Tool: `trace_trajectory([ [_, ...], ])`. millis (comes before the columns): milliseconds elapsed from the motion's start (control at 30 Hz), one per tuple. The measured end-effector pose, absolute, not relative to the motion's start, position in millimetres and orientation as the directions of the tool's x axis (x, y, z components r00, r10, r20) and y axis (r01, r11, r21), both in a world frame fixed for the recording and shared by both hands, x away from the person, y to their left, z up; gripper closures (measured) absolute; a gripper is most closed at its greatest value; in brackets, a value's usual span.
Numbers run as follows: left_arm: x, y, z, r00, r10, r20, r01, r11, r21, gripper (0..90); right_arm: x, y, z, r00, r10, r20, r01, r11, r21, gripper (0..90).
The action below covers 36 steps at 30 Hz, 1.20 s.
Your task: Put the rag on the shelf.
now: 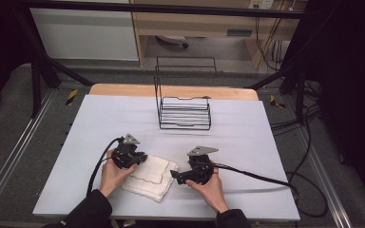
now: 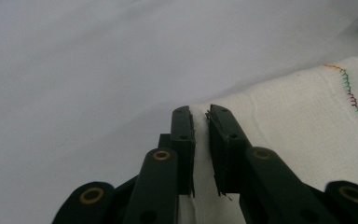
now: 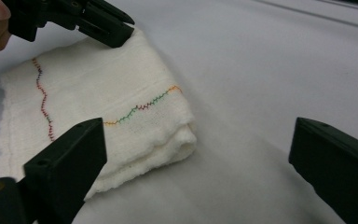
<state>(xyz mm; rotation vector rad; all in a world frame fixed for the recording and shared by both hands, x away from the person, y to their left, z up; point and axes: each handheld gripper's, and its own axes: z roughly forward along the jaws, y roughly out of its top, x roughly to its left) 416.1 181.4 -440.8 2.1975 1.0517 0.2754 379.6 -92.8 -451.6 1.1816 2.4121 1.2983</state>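
Cloth (image 1: pixel 150 177), folded and cream-white with a wavy coloured stitch line, lies on the near half of the pale worktop (image 1: pixel 100 123), right between our two hands. On the left, our left gripper (image 1: pixel 140 158) is down at the cloth's left corner; in the left gripper view its jaws sit nearly pressed together with a ridge of the fabric (image 2: pixel 307 121) pinched up in the narrow slot between them. Moving across, the stitching runs red, green and orange over the top layer (image 3: pixel 121 102), and the folded edges stack up at the near corner. Over on the right, our right gripper (image 1: pixel 176 176) hovers just beside the cloth's right edge, jaws spread wide, nothing between them but bare worktop. Farther back, centre-right, a black wire rack (image 1: pixel 184 113) stands upright, well apart from the cloth.
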Motion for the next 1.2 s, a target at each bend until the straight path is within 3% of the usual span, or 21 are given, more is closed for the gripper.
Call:
trace_trajectory([
  [167, 416.0, 181.5, -441.0, 0.656, 0.749, -0.088, 0.603, -0.451, 0.658, 79.7, 386.1, -90.8, -448.9, -0.665, 0.709, 0.236, 0.574, 0.283, 0.768, 20.1],
  [400, 415.8, 181.4, -441.1, 0.658, 0.748, -0.084, 0.599, -0.453, 0.660, 79.5, 391.3, -85.2, -453.3, -0.665, 0.714, 0.219, 0.578, 0.306, 0.756, 33.5],
  [467, 415.9, 181.5, -441.1, 0.660, 0.747, -0.084, 0.598, -0.454, 0.660, 79.5, 392.5, -83.5, -455.8, -0.665, 0.713, 0.224, 0.585, 0.311, 0.749, 42.1],
  [1200, 416.1, 184.4, -442.5, 0.660, 0.744, -0.106, 0.600, -0.437, 0.671, 79.8, 387.9, -79.1, -459.3, -0.619, 0.708, 0.338, 0.669, 0.251, 0.699, 76.7],
])
